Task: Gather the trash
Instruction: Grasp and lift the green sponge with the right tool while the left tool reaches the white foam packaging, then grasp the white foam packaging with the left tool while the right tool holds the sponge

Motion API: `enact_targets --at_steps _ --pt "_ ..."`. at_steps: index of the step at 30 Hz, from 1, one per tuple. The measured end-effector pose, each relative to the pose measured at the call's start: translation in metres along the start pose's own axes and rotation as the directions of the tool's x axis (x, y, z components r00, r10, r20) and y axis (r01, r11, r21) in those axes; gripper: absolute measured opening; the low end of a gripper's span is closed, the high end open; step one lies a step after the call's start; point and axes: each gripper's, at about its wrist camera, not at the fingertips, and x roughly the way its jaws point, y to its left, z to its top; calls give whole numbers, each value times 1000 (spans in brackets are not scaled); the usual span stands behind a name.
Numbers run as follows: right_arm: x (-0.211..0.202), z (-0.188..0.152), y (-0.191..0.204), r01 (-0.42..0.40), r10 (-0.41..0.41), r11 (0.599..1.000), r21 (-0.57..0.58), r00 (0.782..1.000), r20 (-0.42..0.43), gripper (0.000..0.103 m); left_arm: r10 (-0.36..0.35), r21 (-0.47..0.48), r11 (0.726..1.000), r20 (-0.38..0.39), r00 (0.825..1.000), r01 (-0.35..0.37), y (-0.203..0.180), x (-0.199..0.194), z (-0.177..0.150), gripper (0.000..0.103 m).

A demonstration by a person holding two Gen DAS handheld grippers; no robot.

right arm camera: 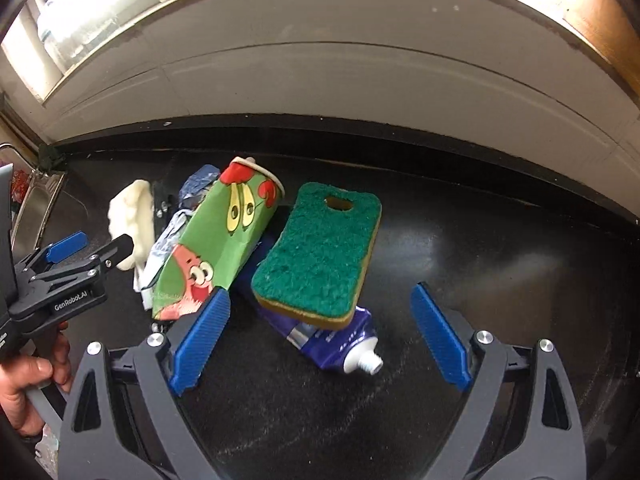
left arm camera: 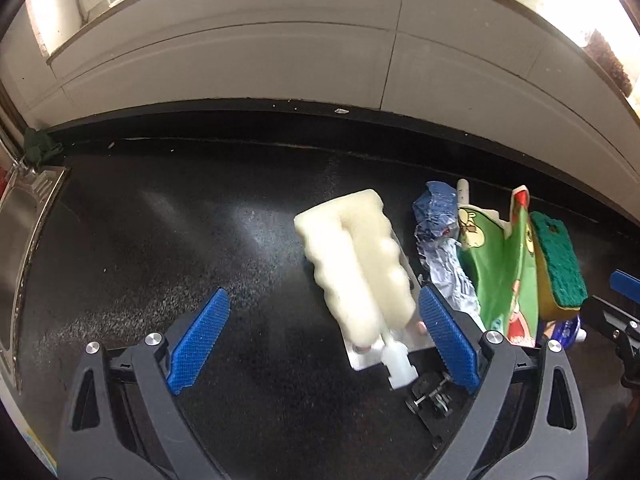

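Trash lies in a heap on the black counter. A white foam mop head on a metal plate lies just left of my open left gripper's right finger. Beside it are a crumpled blue wrapper, a squashed green cartoon paper cup and a green scouring sponge resting on a blue toothpaste tube. My right gripper is open with the sponge and tube between its fingers. The left gripper also shows in the right wrist view.
A steel sink sits at the counter's left end. A pale tiled wall with a window ledge runs behind the counter. A small black wheeled part lies near the mop head's stub.
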Motion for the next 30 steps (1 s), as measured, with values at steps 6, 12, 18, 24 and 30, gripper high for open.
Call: enact_targets --at_steps 6,12,18,24,30 --pt "34 16 0 9 -8 1000 16 999 -42 89 -41 -44 998 -9 999 40 9 23 11 87" --pt "47 15 1 5 -5 1000 5 998 -67 59 -94 -18 995 -2 996 94 9 22 18 45" --pt "8 6 5 18 -17 1000 -8 1000 19 53 -108 2 994 72 992 108 13 -19 18 32" --pt "-53 -17 9 -3 5 1000 -25 995 100 52 -112 44 993 129 985 107 19 -81 -4 30" --pt "-97 -63 20 -18 26 998 -61 992 126 52 -115 51 993 125 985 109 21 -127 -55 30"
